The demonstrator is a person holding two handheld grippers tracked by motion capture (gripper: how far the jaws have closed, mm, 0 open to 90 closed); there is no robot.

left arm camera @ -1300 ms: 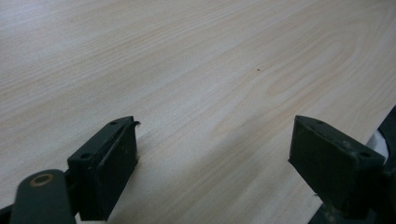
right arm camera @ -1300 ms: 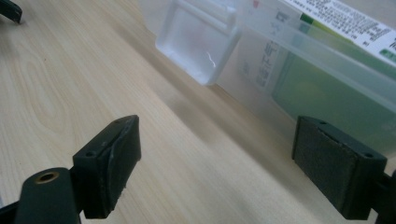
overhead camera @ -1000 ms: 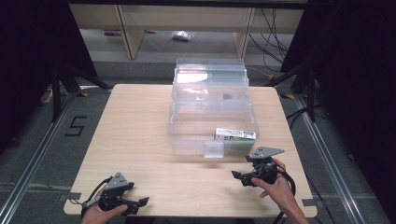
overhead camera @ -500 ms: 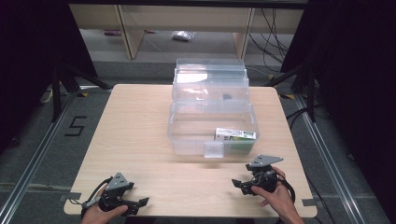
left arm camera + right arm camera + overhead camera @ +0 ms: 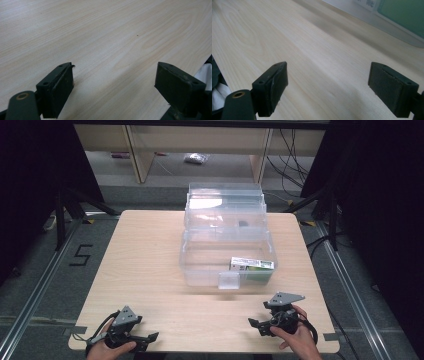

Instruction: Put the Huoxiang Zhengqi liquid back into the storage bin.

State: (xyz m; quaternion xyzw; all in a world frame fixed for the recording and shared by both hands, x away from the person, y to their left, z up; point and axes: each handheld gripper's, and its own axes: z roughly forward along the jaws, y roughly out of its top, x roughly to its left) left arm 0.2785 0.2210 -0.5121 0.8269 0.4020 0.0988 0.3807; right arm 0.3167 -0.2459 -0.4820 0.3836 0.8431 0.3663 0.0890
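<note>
Green-and-white labelled box [image 5: 252, 264], print unreadable, in clear bin [image 5: 200, 270]; both hand-held grippers [image 5: 150, 338] [image 5: 256, 324] spread, empty.

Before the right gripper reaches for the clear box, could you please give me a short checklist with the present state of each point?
1. Right gripper open, nothing between its jaws: ok.
2. Left gripper open and empty: ok.
3. Both grippers low at the near edge of the table, apart from the clear box: ok.
4. Bare table between right gripper and box: ok.
5. Green and white carton lies in the box's front right part: ok.
6. Front latch fastened: cannot tell.
</note>
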